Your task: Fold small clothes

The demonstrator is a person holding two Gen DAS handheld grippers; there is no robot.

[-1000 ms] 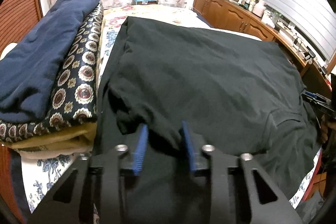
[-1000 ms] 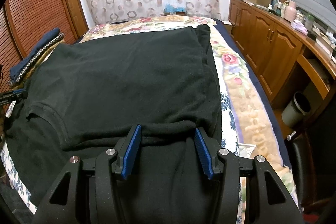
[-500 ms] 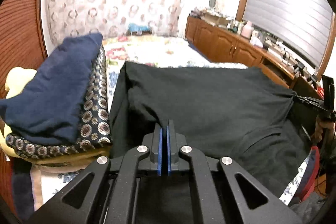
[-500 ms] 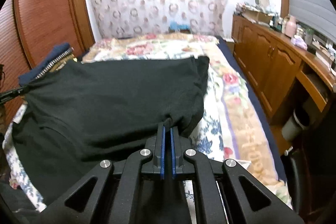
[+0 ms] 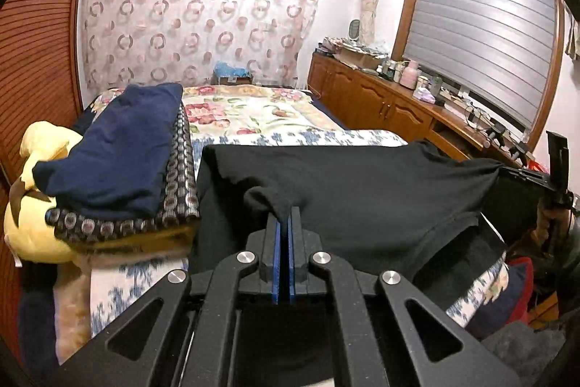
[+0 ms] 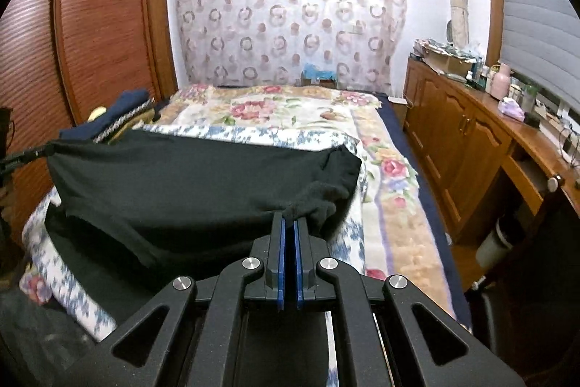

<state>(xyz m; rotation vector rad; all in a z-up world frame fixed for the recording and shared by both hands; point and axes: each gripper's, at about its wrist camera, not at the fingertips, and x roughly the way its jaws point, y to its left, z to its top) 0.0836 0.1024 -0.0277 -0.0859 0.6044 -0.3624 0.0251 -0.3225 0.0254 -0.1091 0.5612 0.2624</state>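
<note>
A black shirt (image 5: 362, 191) lay across the near end of the bed (image 5: 253, 118), on the flowery blanket. Its near edge was lifted off the bed and hung between two tools.

The left tool (image 5: 285, 223) was squeezed tight on a bunch of the shirt's cloth near one corner. The right tool (image 6: 289, 223) was squeezed tight on the cloth near the other corner. In the left view, the right tool could be seen far off at the shirt's other end, where the cloth was pulled to a point.

The shirt looked soft and floppy. It sagged in the middle between the two tools, and it bunched up into little folds where the tools pinched it. It looked light, so I think it would lift easily. But soft cloth can droop and wrinkle, so the two corners should stay pulled apart to keep the edge straight. The corners seemed like good spots to hold, because the whole edge follows them.

Beside the shirt, on the left, sat a pile of folded clothes (image 5: 119, 162) with a blue one on top, well clear of the tools.
</note>
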